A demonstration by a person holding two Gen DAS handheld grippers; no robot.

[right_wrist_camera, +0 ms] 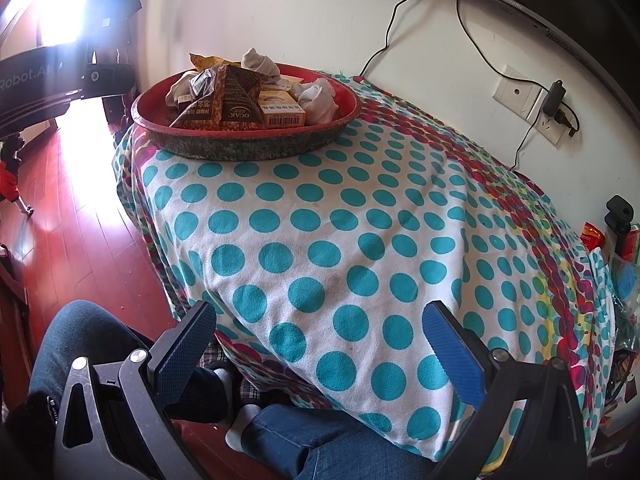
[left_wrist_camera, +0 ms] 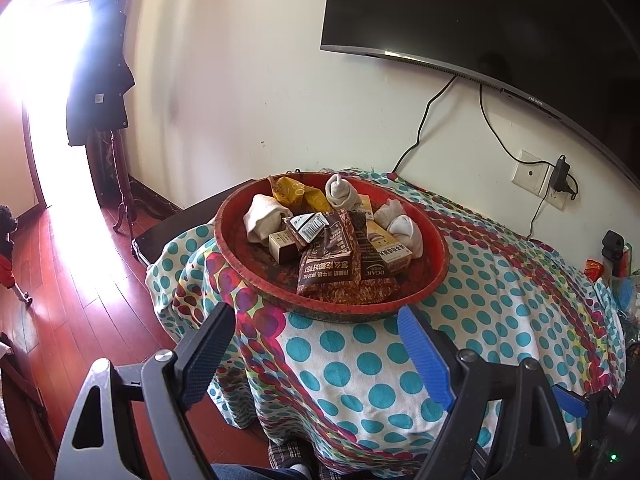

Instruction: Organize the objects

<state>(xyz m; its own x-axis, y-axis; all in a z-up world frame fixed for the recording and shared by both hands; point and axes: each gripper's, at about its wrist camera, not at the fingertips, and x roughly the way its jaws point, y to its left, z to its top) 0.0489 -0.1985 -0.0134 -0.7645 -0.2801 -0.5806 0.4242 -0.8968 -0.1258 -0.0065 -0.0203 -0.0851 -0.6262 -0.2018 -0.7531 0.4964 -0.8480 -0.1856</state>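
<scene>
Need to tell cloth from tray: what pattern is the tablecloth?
White polka-dot tablecloth with teal dots; right wrist view shows it best.

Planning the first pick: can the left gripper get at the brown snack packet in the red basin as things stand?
Probably yes. The left gripper is open and empty, facing the red basin; the brown snack packet lies on top, nothing over it.

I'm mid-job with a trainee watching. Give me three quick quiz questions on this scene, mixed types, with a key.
1. True or false: the left hand-held gripper is shut on a snack packet.
2. What holds the rolled white socks and the brown snack packets? A) round red tray B) cardboard box C) drawer
3. Fill in: the round red tray rests on a ___-dotted cloth.

Key: 1 false, both hand-held grippers are open and empty; 2 A; 3 teal.
</scene>
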